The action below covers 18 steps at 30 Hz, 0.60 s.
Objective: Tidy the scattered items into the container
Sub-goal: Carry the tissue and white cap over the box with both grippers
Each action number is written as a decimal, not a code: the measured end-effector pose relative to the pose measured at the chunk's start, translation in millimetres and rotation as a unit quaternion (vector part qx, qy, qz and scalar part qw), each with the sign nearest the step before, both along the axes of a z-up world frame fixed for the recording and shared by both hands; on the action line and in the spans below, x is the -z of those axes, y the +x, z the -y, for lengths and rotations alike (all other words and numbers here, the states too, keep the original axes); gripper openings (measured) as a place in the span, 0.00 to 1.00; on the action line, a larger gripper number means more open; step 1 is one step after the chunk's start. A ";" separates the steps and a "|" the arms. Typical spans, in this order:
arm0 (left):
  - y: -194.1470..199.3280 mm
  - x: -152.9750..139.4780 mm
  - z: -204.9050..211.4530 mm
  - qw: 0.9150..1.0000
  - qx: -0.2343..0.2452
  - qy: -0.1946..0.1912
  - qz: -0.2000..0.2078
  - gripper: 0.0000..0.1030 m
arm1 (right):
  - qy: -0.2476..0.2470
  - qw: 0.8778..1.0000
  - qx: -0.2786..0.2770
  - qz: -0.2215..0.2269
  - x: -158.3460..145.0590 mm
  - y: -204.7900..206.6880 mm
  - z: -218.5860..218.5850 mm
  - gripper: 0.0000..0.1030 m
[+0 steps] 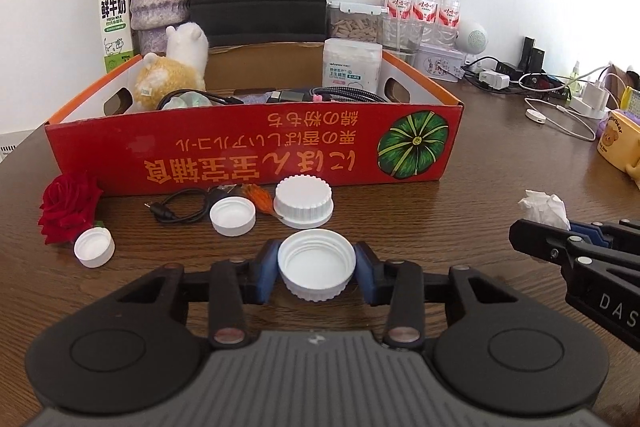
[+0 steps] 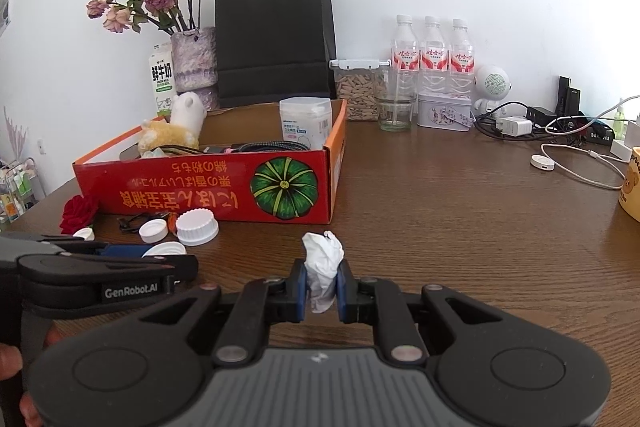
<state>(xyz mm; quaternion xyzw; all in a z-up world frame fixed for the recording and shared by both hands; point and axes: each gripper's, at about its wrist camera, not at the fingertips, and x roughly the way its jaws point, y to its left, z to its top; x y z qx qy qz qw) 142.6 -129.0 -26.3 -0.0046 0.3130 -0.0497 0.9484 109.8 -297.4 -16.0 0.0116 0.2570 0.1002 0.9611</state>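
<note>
Nearest the left wrist camera, a white screw cap [image 1: 316,264] is clamped between the blue pads of the left gripper [image 1: 316,269]; the pads are seen pressed against its ribbed sides. The cap is held mouth-up, so its inner thread rings are shown, and it appears to sit at or just above the wooden table [image 1: 460,227]; which of the two cannot be told. The side grip is judged to suit a round, rigid rim that would slip under a top pinch.

In the right wrist view a crumpled white tissue [image 2: 323,271] is pinched between the nearly closed pads of the right gripper [image 2: 322,293], its loose top left bulging above the fingers. It is probably held there so that both items can be carried over together.

The container, a red cardboard box [image 1: 256,151] printed with a green pumpkin, stands just behind the scattered items. A plush toy [image 1: 170,75], a cotton swab tub [image 1: 352,65] and cables are already lying inside it.

Still left on the table before the box are a large ribbed white lid [image 1: 303,202], a medium cap [image 1: 233,215], a small cap [image 1: 94,248], a red rose [image 1: 68,207] and a black cable [image 1: 180,209]. The task is judged to be partly done.
</note>
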 end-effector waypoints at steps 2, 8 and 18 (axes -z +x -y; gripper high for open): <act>-0.2 -0.4 -0.7 1.000 0.002 -0.002 0.001 0.40 | -0.002 1.000 0.002 -0.002 0.3 0.4 -0.4 0.13; -2.4 -1.6 -5.8 1.000 0.003 -0.017 0.008 0.40 | -0.015 1.000 0.006 0.005 -0.1 -0.7 -4.2 0.13; -10.2 -14.5 -26.7 0.998 0.000 -0.034 0.051 0.40 | -0.026 0.998 0.010 0.055 -7.0 -3.0 -23.2 0.13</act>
